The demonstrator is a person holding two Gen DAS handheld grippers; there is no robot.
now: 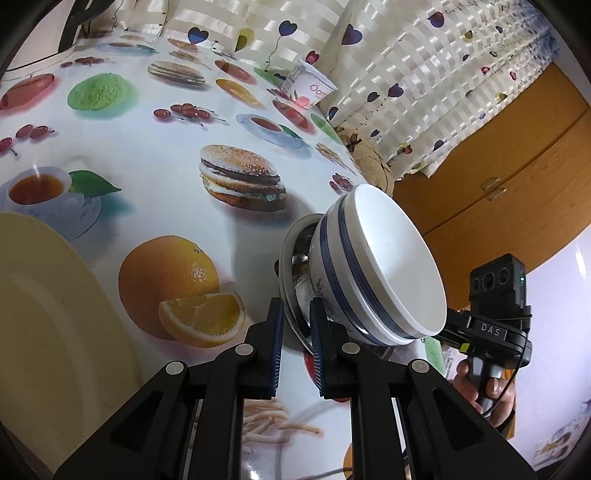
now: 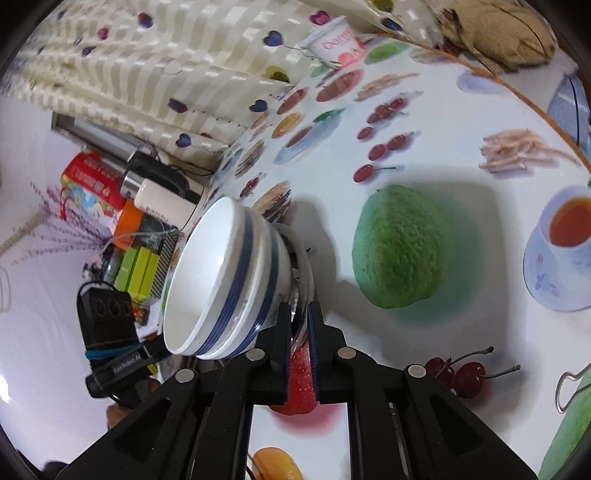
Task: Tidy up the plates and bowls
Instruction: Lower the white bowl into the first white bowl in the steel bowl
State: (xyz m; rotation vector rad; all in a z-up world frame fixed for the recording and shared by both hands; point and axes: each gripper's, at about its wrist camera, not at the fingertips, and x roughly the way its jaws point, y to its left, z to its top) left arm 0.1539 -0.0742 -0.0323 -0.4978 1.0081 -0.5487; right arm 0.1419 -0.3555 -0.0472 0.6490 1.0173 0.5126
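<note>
Two stacked white bowls with blue stripes (image 1: 388,258) (image 2: 207,280) sit in a shallow steel dish (image 1: 291,258) (image 2: 303,266) over the fruit-print tablecloth (image 1: 155,206). My left gripper (image 1: 296,306) is shut on the dish's near rim. In the right wrist view my right gripper (image 2: 299,312) pinches the opposite rim, pads against the metal. In the left wrist view a hand (image 1: 476,387) holds the right gripper's handle beyond the bowls, its fingers hidden behind them. A cream plate (image 1: 40,314) lies at the lower left.
A yogurt cup (image 1: 310,83) (image 2: 336,40) stands by the striped curtain (image 1: 424,74). A brown cloth lump (image 1: 373,166) (image 2: 495,33) lies at the table's edge. Boxes and bottles (image 2: 122,206) crowd the space beyond the table. A wire clip (image 2: 569,387) lies at the right.
</note>
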